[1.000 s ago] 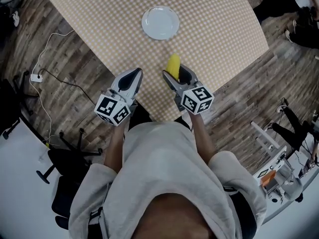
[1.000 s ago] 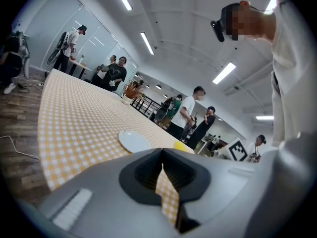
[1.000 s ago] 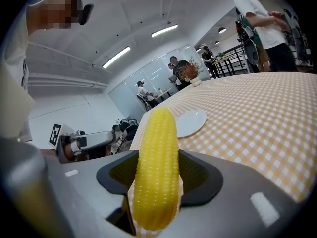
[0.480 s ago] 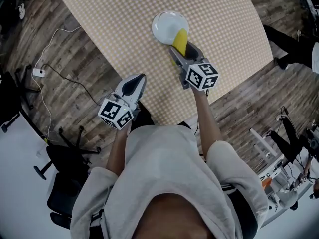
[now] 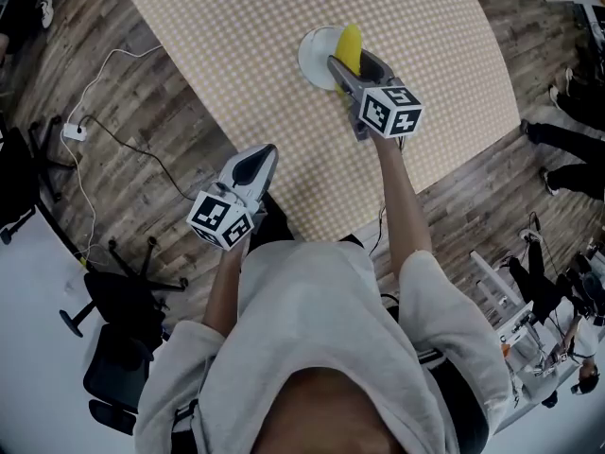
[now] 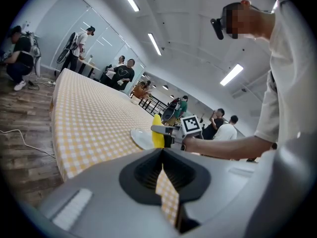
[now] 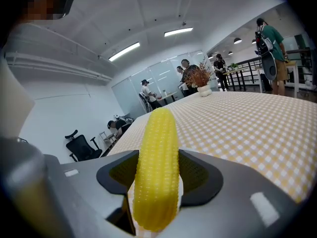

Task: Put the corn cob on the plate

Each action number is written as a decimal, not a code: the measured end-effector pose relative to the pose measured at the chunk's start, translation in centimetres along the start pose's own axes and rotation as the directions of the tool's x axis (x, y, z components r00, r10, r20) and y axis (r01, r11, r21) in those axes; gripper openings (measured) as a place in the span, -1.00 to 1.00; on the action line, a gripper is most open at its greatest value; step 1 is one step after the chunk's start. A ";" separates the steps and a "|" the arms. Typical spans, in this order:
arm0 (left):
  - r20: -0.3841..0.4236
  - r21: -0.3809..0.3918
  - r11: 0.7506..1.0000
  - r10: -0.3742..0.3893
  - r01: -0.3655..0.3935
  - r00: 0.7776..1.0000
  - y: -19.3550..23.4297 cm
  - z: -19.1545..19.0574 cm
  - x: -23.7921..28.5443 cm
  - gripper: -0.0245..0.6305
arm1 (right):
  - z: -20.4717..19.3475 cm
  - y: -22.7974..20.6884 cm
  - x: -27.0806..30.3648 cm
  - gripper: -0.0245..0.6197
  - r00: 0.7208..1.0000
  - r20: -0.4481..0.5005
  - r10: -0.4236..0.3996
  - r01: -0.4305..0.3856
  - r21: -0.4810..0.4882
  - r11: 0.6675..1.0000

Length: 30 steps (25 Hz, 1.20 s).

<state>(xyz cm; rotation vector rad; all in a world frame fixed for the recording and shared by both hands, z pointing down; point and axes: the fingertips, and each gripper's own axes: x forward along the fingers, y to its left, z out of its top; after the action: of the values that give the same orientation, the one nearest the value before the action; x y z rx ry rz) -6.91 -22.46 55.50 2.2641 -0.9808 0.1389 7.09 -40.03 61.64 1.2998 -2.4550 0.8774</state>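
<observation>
My right gripper is shut on the yellow corn cob, which hangs over the white plate on the checked table. In the right gripper view the corn cob stands up between the jaws and hides the plate. My left gripper sits near the table's front edge, jaws shut with nothing between them. The left gripper view shows the corn cob and right gripper above the plate from the side.
The checked tablecloth covers the table, with wooden floor around it. A white cable and plug lie on the floor at left, near a black chair. Several people stand in the background.
My right gripper has carried the corn cob forward from the table's near edge to above the plate. The left gripper has barely moved.
</observation>
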 end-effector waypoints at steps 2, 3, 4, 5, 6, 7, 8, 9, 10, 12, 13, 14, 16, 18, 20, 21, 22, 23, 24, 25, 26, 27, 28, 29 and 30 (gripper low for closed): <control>0.003 -0.004 1.000 0.002 -0.002 1.000 0.1 -0.1 -0.1 -0.90 | 0.4 0.0 0.3 -0.15 1.000 -0.014 -0.001 0.001 -0.023 1.000; 0.004 -0.006 1.000 0.002 -0.002 1.000 0.1 -0.1 -0.2 -0.90 | 0.5 0.1 0.4 -0.14 1.000 -0.023 0.000 -0.001 -0.042 0.999; 0.006 -0.008 1.000 0.001 -0.001 1.000 0.1 -0.1 -0.2 -0.90 | 0.6 0.3 0.5 -0.15 0.999 -0.035 0.000 -0.003 -0.068 0.998; 0.007 -0.010 1.000 0.000 0.000 1.000 0.0 0.0 -0.2 -0.90 | 0.6 0.4 0.7 -0.15 0.999 -0.052 -0.001 -0.004 -0.102 0.995; 0.007 -0.011 1.000 -0.001 0.002 1.000 0.0 0.0 -0.2 -0.90 | 0.6 0.5 0.8 -0.14 0.997 -0.072 -0.006 -0.004 -0.144 0.990; 0.008 -0.011 1.000 -0.003 0.004 1.000 -0.1 0.0 -0.1 -0.90 | 0.6 0.6 0.9 -0.15 0.995 -0.095 -0.014 -0.005 -0.193 0.981; 0.008 -0.011 1.000 -0.005 0.005 1.000 -0.2 0.1 -0.1 -0.90 | 0.5 0.6 1.1 -0.15 0.992 -0.121 -0.024 -0.006 -0.246 0.969; 0.008 -0.011 1.000 -0.007 0.007 1.000 -0.3 0.1 -0.1 -0.90 | 0.3 0.7 1.2 -0.15 0.988 -0.148 -0.035 -0.011 -0.300 0.954; 0.008 -0.012 1.000 -0.008 0.008 1.000 -0.4 0.1 -0.1 -0.90 | 0.1 0.7 1.3 -0.15 0.984 -0.173 -0.046 -0.018 -0.352 0.936; 0.006 -0.014 1.000 -0.008 0.008 1.000 -0.3 0.0 0.0 -0.90 | -0.4 0.8 1.6 -0.15 0.974 -0.214 -0.068 -0.037 -0.451 0.892; 0.005 -0.016 1.000 -0.007 0.008 1.000 -0.2 -0.1 0.0 -0.90 | -0.7 0.9 1.8 -0.15 0.969 -0.233 -0.079 -0.049 -0.499 0.865; 0.005 -0.017 1.000 -0.007 0.007 1.000 -0.2 -0.2 0.0 -0.90 | -1.0 1.0 1.9 -0.15 0.964 -0.252 -0.089 -0.065 -0.545 0.836; 0.004 -0.018 1.000 -0.006 0.006 1.000 -0.1 -0.3 0.0 -0.90 | -1.6 1.3 2.3 -0.15 0.952 -0.287 -0.105 -0.104 -0.629 0.770; 0.003 -0.017 1.000 -0.006 0.006 1.000 -0.1 -0.3 0.1 -0.90 | -2.3 1.6 2.5 -0.15 0.939 -0.322 -0.124 -0.146 -0.696 0.703; 0.003 -0.017 1.000 -0.006 0.006 1.000 -0.1 -0.3 -0.1 -0.90 | -3.0 1.8 2.7 -0.15 0.923 -0.355 -0.146 -0.189 -0.753 0.630; 0.004 -0.018 1.000 -0.005 0.005 1.000 0.0 -0.3 -0.2 -0.90 | -3.3 2.0 2.9 -0.15 0.916 -0.369 -0.156 -0.211 -0.776 0.595; 0.005 -0.019 1.000 -0.004 0.004 1.000 0.1 -0.2 -0.3 -0.90 | -3.6 2.1 3.0 -0.14 0.909 -0.383 -0.164 -0.232 -0.793 0.564; 0.005 -0.019 1.000 -0.003 0.003 1.000 0.2 -0.2 -0.3 -0.90 | -3.9 2.2 3.2 -0.15 0.903 -0.395 -0.171 -0.250 -0.805 0.539; 0.006 -0.020 1.000 -0.002 0.003 1.000 0.3 -0.1 -0.3 -0.90 | -4.1 2.2 3.4 -0.15 0.897 -0.405 -0.176 -0.266 -0.813 0.519; 0.006 -0.020 1.000 -0.002 0.002 1.000 0.3 -0.1 -0.3 -0.90 | -4.2 2.2 3.5 -0.14 0.892 -0.415 -0.181 -0.280 -0.819 0.502; 0.006 -0.021 1.000 0.000 0.001 1.000 0.4 0.0 -0.2 -0.90 | -4.4 2.1 3.7 -0.14 0.886 -0.424 -0.186 -0.293 -0.824 0.485; 0.007 -0.022 1.000 0.001 -0.001 1.000 0.5 0.0 -0.1 -0.90 | -4.6 1.9 3.8 -0.15 0.881 -0.432 -0.191 -0.305 -0.829 0.468; 0.008 -0.024 1.000 0.002 -0.002 1.000 0.5 0.1 0.0 -0.90 | -4.7 1.9 3.9 -0.14 0.877 -0.440 -0.196 -0.316 -0.833 0.454; 0.009 -0.025 1.000 0.003 -0.003 1.000 0.6 0.2 0.0 -0.90 | -4.7 1.8 4.0 -0.15 0.873 -0.446 -0.197 -0.325 -0.834 0.446; 0.010 -0.026 1.000 0.003 -0.003 1.000 0.7 0.2 0.1 -0.90 | -4.8 1.8 4.1 -0.14 0.871 -0.452 -0.194 -0.332 -0.832 0.445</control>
<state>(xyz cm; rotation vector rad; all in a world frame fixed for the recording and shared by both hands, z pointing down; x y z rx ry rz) -7.38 -22.97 55.72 2.2415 -0.9863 0.1153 2.90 -39.14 66.57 0.4542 -1.9816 -0.1931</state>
